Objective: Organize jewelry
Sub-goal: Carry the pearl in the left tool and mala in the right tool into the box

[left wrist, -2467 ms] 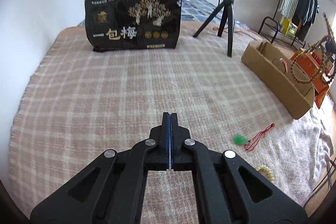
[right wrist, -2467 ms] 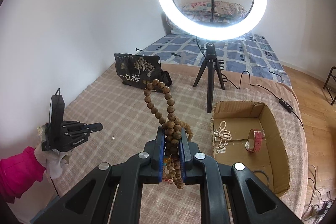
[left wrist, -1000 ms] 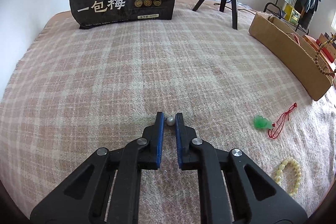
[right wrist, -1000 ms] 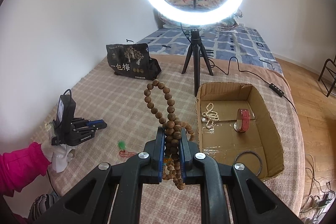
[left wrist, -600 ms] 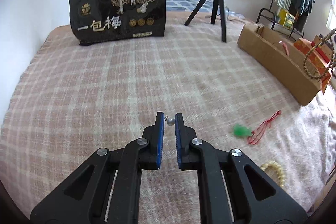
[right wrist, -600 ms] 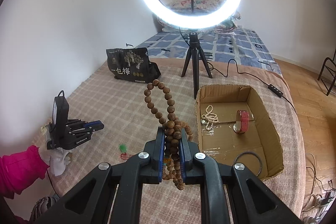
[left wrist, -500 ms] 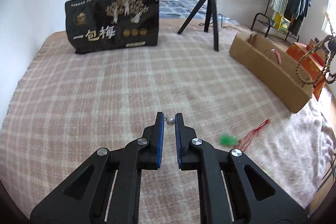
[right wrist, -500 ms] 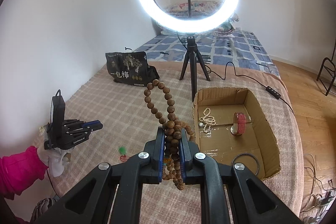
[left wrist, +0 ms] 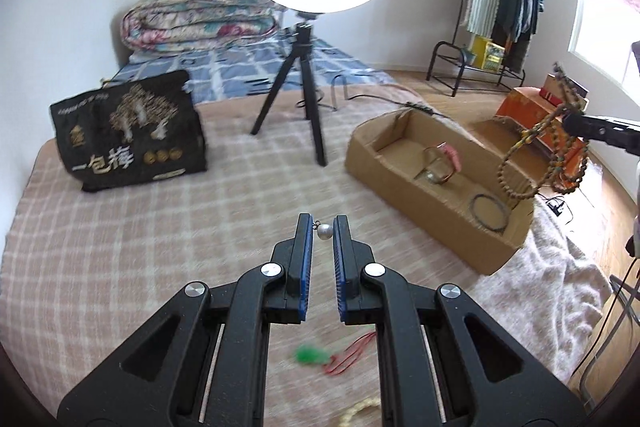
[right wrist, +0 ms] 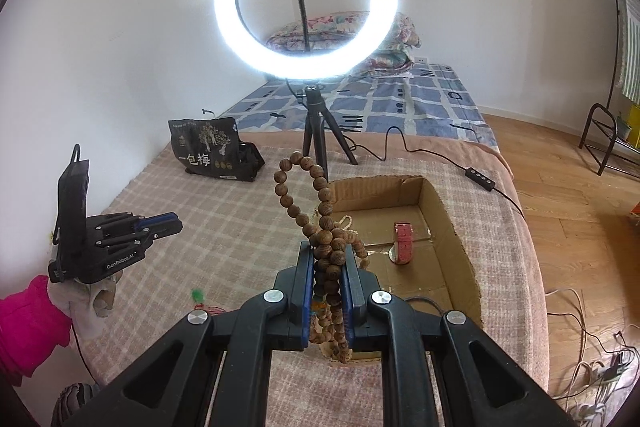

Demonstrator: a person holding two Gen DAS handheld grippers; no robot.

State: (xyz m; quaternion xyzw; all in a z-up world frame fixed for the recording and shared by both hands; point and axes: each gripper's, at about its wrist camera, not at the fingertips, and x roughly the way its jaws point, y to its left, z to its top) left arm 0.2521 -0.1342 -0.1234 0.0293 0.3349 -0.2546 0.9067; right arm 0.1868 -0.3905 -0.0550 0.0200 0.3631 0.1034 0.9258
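My left gripper (left wrist: pixel 322 223) is shut on a small silver pearl bead (left wrist: pixel 324 232) and holds it above the checked blanket. In the right wrist view this left gripper (right wrist: pixel 168 221) hangs at the left, in a gloved hand with a pink sleeve. My right gripper (right wrist: pixel 326 255) is shut on a long string of brown wooden beads (right wrist: pixel 298 211), just before the cardboard box (right wrist: pixel 448 223). The box (left wrist: pixel 420 203) holds a pink watch (left wrist: pixel 448 157), a black ring (left wrist: pixel 490 209) and a pearl necklace (right wrist: pixel 344 221). A green pendant on a red cord (left wrist: pixel 310 354) lies on the blanket.
A ring light on a tripod (left wrist: pixel 304 75) stands behind the box, its cable (right wrist: pixel 476 175) trailing right. A black printed bag (left wrist: pixel 128 135) sits far left. A yellow bead bracelet (left wrist: pixel 360 413) lies at the near edge. Folded quilt and clothes rack stand beyond.
The left gripper has risen off the blanket with the pearl bead and swung toward the box. The right gripper has drifted closer to the box, still gripping the wooden beads.
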